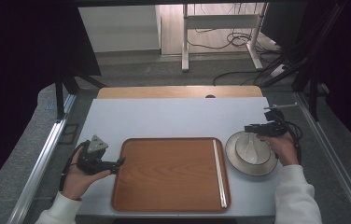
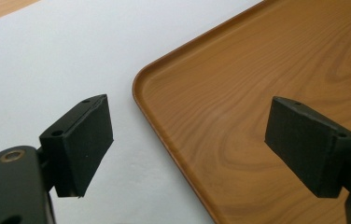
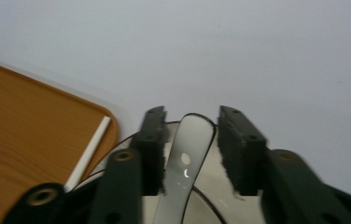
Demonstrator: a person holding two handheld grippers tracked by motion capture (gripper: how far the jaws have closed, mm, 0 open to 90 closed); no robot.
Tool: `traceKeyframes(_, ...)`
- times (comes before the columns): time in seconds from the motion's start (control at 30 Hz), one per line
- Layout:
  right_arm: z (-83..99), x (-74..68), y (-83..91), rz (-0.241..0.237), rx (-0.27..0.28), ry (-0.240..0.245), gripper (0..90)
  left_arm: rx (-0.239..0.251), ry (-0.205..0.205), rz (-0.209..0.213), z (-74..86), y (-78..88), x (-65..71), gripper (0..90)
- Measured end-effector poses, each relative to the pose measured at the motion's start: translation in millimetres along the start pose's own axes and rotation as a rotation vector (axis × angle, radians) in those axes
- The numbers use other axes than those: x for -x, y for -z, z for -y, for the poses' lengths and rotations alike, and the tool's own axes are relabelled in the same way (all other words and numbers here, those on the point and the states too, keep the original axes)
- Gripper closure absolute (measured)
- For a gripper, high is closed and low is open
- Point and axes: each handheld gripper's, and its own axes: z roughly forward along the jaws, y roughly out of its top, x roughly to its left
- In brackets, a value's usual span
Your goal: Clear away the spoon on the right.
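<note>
my right claw [image 3: 190, 151] has its jaws either side of the white spoon [image 3: 187, 158] handle, narrowed but with gaps showing, so not pinching it. the spoon lies in the bowl [image 1: 239, 161] right of the wooden tray [image 1: 164, 175]. my left claw [image 2: 187, 144] gapes wide and empty over the tray's corner.

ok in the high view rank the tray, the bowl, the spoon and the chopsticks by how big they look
1. wooden tray
2. bowl
3 and 4. chopsticks and spoon: the chopsticks are far longer but very thin, the spoon shorter and broader, so I would not rank these two.
</note>
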Motion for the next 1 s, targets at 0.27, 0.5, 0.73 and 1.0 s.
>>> traceKeyframes(0.27, -0.1, 0.2, 7.5, -0.02, 0.026, -0.019, 73.9, 0.0, -0.001, -0.001, 0.0, 0.1, 0.0, 14.6)
traceKeyframes(0.5, -2.0, -5.5, 15.0, -0.042, 0.055, 0.007, 80.7, 0.007, 0.008, 0.0, 0.5, 0.1, -0.8, 14.6)
traceKeyframes(0.73, -6.3, -15.5, 32.0, -0.053, 0.113, 0.039, 85.1, 0.005, 0.003, 0.0, 0.2, 0.7, -1.1, 14.6)
traceKeyframes(1.0, -12.9, -34.9, 58.6, -0.041, 0.211, 0.107, 85.2, 0.012, 0.008, -0.004, -0.4, 1.3, -0.5, 14.6)
